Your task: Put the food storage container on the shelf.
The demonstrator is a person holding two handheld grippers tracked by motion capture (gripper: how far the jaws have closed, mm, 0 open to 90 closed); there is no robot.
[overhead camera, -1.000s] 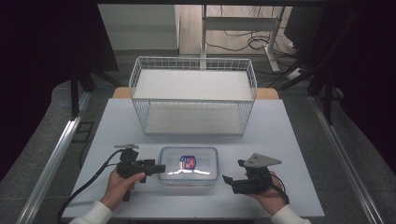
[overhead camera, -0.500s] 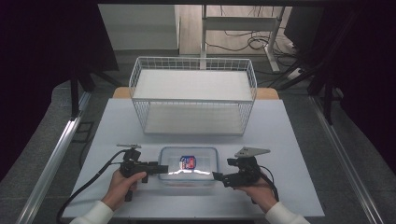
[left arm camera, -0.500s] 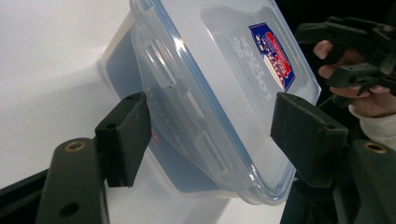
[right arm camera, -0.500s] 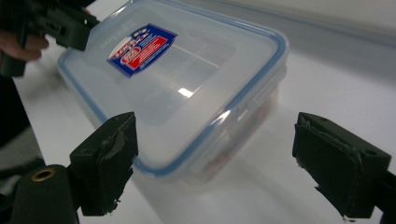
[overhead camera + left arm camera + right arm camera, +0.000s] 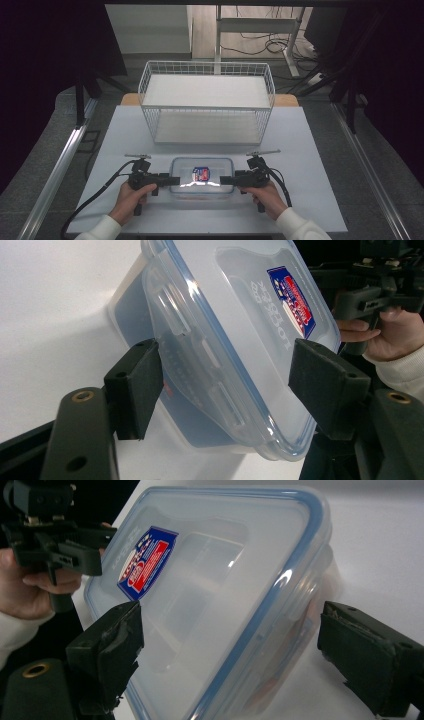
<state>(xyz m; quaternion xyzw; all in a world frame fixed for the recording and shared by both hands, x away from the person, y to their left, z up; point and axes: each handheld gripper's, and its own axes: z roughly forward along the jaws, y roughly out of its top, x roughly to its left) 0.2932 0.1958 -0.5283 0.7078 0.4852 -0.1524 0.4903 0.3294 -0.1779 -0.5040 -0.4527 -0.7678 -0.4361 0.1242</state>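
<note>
A clear plastic container (image 5: 202,177) with a blue-rimmed lid and a red and blue label lies near the table's front edge. My left gripper (image 5: 175,181) is at its left end and my right gripper (image 5: 223,179) at its right end, both pointing inward. In the left gripper view the container (image 5: 240,325) sits between the open jaws of the left gripper (image 5: 227,385). In the right gripper view its other end (image 5: 225,595) lies between the wide-open jaws of the right gripper (image 5: 240,655), with a gap at the right pad (image 5: 370,665). Whether any pad touches it, I cannot tell.
A white wire basket (image 5: 207,102) stands at the back middle of the white table (image 5: 310,150). A metal rail (image 5: 60,165) runs along the left side. Cables trail from both grippers toward the front edge.
My right gripper has swung in from the right and turned level, and its jaws now straddle the container's right end. The left gripper has barely moved.
</note>
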